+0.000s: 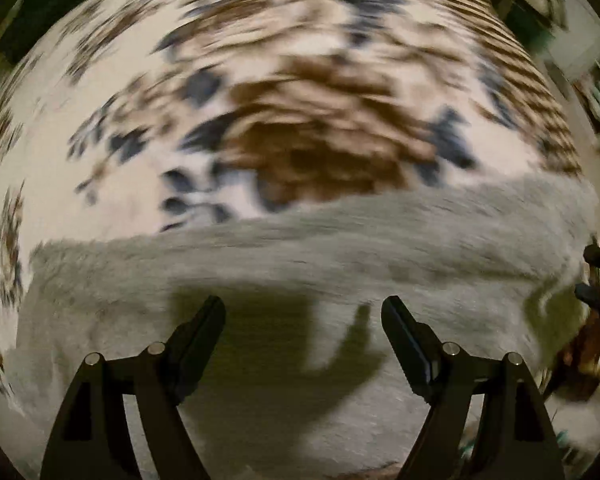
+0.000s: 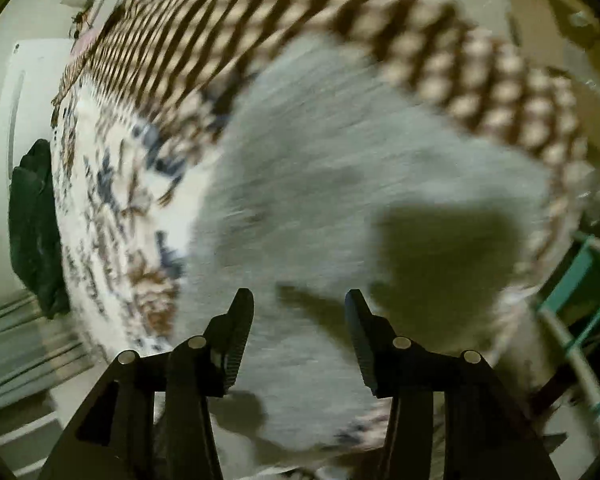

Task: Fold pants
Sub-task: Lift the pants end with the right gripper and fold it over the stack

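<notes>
- The pants [image 1: 320,264] are grey and look soft and a little fuzzy; in the left wrist view they lie as a wide band across the lower half of the picture, on a patterned cover.
- Their far edge runs from side to side over the middle of the cover, and one end of the band reaches the cover's striped border on the right.
- In the right wrist view the pants [image 2: 340,152] fill the centre, spread flat, and their far end reaches the striped border along the cover's far edge.
- The patterned cover [image 1: 148,72] is white with brown and dark blue shapes, and it has a border of brown and cream stripes [image 2: 380,12].
- The left gripper [image 1: 303,312] points down over the grey cloth; its jaws stand wide apart and nothing is between them.
- The right gripper [image 2: 299,306] is also over the pants; its jaws are apart, and I see only the cloth below them, not pinched.
- Both grippers cast dark shadows on the grey cloth.
- A dark green cloth [image 2: 36,224] lies at the cover's left edge in the right wrist view.
- Both pictures are blurred, so small folds and seams cannot be told.
</notes>
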`<state>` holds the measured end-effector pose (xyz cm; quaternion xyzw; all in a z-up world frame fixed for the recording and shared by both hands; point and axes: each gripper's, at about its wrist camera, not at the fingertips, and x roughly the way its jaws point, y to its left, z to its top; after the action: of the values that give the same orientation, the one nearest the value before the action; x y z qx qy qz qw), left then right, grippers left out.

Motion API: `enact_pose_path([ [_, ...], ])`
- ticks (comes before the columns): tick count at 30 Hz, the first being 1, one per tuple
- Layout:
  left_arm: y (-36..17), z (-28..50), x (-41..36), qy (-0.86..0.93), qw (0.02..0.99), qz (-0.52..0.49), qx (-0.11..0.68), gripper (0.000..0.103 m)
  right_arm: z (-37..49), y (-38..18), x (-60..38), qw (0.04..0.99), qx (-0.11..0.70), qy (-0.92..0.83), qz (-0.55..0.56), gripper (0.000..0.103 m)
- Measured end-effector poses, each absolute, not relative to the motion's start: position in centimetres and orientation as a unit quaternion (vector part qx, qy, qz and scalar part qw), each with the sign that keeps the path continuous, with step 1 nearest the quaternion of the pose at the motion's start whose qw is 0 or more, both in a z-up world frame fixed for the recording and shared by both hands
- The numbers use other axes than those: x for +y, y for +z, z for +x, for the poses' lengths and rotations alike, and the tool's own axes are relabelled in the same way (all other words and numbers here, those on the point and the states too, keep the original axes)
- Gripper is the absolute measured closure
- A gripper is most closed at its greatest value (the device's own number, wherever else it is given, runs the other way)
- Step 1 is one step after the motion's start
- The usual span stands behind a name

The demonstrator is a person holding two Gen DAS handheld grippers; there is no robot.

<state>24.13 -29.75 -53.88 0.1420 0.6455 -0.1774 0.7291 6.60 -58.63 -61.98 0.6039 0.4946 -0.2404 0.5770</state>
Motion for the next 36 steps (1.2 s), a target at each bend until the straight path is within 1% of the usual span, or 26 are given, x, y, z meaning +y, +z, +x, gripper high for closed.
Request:
enact_pose_path([
  [2,-54.6,25.8,-28.0,-0.155,0.736,0.115,0.649,0.024,9.4,-62.8,-57.8,0.565,0.499,-0.232,0.614,0.053],
  [4,-55.7,27.0,-27.0,-0.146,0.734,0.101,0.656,0.025,12.1,-63.5,-57.2,0.562,0.513,-0.241,0.602,0.053],
  [5,-56.4,27.6,-26.5,-0.147,0.729,0.090,0.663,0.035,13.3,-64.0,-56.9,0.563,0.526,-0.252,0.586,0.054],
  [6,-57.0,28.1,-26.2,-0.149,0.728,0.081,0.665,0.043,14.3,-64.3,-56.8,0.565,0.534,-0.256,0.574,0.058],
  [7,-57.2,28.5,-25.9,-0.154,0.731,0.073,0.661,0.062,15.0,-64.5,-56.6,0.570,0.544,-0.268,0.554,0.086],
  [8,-57.1,28.7,-25.7,-0.159,0.734,0.068,0.657,0.080,15.5,-64.5,-56.6,0.574,0.546,-0.276,0.544,0.099],
  [10,-56.0,29.4,-24.0,-0.169,0.747,0.069,0.639,0.100,16.1,-63.4,-56.5,0.597,0.535,-0.290,0.523,0.099],
  [12,-54.7,30.4,-23.7,-0.172,0.763,0.057,0.621,0.102,16.9,-62.0,-56.5,0.621,0.523,-0.297,0.503,0.102],
  [15,-54.4,31.8,-23.1,-0.167,0.762,0.036,0.625,0.102,17.9,-61.0,-57.1,0.641,0.509,-0.295,0.492,0.103],
  [18,-54.1,31.9,-23.4,-0.174,0.746,0.013,0.643,0.100,18.2,-61.6,-58.2,0.640,0.515,-0.240,0.517,0.102],
  [19,-53.7,31.3,-23.9,-0.179,0.744,0.014,0.644,0.097,17.7,-61.5,-58.4,0.644,0.510,-0.229,0.522,0.100],
  [20,-53.4,29.8,-25.2,-0.184,0.742,0.019,0.645,0.081,16.8,-61.3,-58.6,0.648,0.510,-0.229,0.517,0.086],
  [21,-53.3,29.2,-26.2,-0.192,0.736,0.026,0.649,0.069,15.2,-60.9,-58.9,0.652,0.509,-0.234,0.511,0.071],
  [22,-53.3,28.5,-27.2,-0.200,0.729,0.032,0.654,0.039,13.7,-60.7,-59.1,0.654,0.502,-0.238,0.513,0.035],
  [23,-53.3,27.5,-27.8,-0.209,0.722,0.036,0.659,0.019,11.8,-60.6,-59.6,0.656,0.491,-0.244,0.519,0.018],
  [26,-53.7,24.4,-30.1,-0.238,0.703,0.043,0.669,0.018,5.0,-60.9,-60.7,0.642,0.471,-0.278,0.537,0.018],
  [27,-54.0,23.3,-31.0,-0.245,0.695,0.050,0.673,0.017,2.0,-61.5,-61.1,0.633,0.462,-0.290,0.549,0.018],
  [30,-55.9,20.0,-33.5,-0.265,0.664,0.062,0.696,0.017,-3.3,-63.8,-61.7,0.608,0.444,-0.298,0.587,0.018],
  [33,-57.9,18.0,-35.4,-0.274,0.647,0.074,0.708,0.017,-5.4,-66.2,-62.2,0.612,0.421,-0.280,0.608,0.018],
  [36,-60.0,17.3,-36.0,-0.266,0.646,0.098,0.709,0.017,-5.8,-69.2,-62.8,0.623,0.380,-0.247,0.638,0.018],
])
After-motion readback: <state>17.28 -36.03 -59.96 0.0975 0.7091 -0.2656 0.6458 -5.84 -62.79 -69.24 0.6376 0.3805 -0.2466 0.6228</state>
